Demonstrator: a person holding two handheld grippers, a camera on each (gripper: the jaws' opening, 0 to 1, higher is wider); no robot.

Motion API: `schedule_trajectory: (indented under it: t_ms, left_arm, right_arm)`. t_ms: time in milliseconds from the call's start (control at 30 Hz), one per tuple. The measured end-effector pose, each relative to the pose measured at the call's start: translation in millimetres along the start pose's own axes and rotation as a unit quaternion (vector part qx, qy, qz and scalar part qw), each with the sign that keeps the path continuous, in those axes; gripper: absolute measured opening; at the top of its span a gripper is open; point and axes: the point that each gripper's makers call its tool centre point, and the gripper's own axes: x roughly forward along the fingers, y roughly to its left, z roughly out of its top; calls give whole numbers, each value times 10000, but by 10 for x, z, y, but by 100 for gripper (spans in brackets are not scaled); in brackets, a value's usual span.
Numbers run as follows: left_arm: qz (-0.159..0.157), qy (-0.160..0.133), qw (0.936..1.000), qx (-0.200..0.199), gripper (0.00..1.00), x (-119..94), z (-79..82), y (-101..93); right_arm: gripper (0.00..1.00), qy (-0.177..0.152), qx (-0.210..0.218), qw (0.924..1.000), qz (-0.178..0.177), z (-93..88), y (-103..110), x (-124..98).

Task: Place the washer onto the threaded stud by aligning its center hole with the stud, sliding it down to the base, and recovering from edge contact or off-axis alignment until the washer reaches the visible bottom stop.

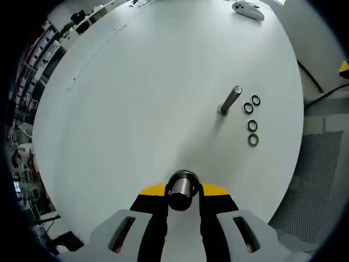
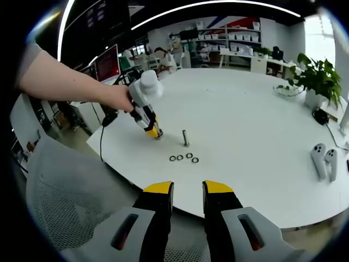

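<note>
A thin metal stud stands upright on the white round table. Several dark washers lie flat in a short row beside it, none on the stud. My left gripper is shut on a short metal cylinder, seen end-on between its yellow tips. In the right gripper view a hand holds that left gripper tip-down on the table, left of the stud. My right gripper hangs open off the table's near edge, with nothing between its fingers.
Two white hand controllers lie on the table. A mesh chair stands by the table edge. A potted plant sits at the far right, and a cable hangs off the left edge.
</note>
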Motion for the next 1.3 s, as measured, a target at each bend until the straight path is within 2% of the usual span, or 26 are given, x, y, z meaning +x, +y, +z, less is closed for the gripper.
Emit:
schedule_trajectory:
  t_ms: [233,367,400,433,467,567,700,800,900,1067,1167,1200,1233,1300]
  left_arm:
    - [-38,-60,9999,-109,20,18,-14,-10]
    - [-72,-395,9982,-435,22,19,20,-3]
    - [-91,-398,9976,-550,26,10,-2,-11]
    - [-23,-436,9976,-538,34,18,-8,21]
    - [61,-474,9976,-504,37,16,-25,42]
    - [1,-469,9974,-543,31,-23,-89,14]
    - [77,-555,9962,-668,31,-92,-156,42]
    - [141,-618,9931,-991,30,-143,-230,71]
    - [66,-918,9844,-1500,30,-212,-227,40]
    - [172,-1210,9810,-1509,30,-379,-266,-18]
    - [220,-1419,9763,-1620,30,-469,-314,-7]
    - [228,-1598,9712,-1752,30,-522,-312,-8]
    - [214,-1672,9692,-1794,30,-556,-317,-23]
    - [186,-1707,9679,-1837,30,-594,-358,-46]
  right_arm:
    - [23,9,-3,10000,-19,-6,-6,0]
    - [23,15,-12,10000,-19,-6,-4,1]
    - [23,19,-10,10000,-17,-9,-3,0]
    - [23,20,-13,10000,-15,-9,-2,0]
    - [23,30,-24,10000,-13,-12,-1,2]
    - [23,40,-24,10000,-14,-14,-2,4]
    - [23,54,-30,10000,-14,-18,-2,5]
    - [23,56,-30,10000,-14,-17,-1,4]
    - [23,40,-18,10000,-15,-15,-1,3]
    - [24,12,27,10000,-46,-6,-13,-3]
    - [24,-10,26,10000,-59,5,-17,-8]
    - [24,-24,20,10000,-62,10,-16,-11]
    - [24,-44,-3,10000,-64,18,-14,-14]
    - [24,-66,-28,9999,-79,27,-14,-22]
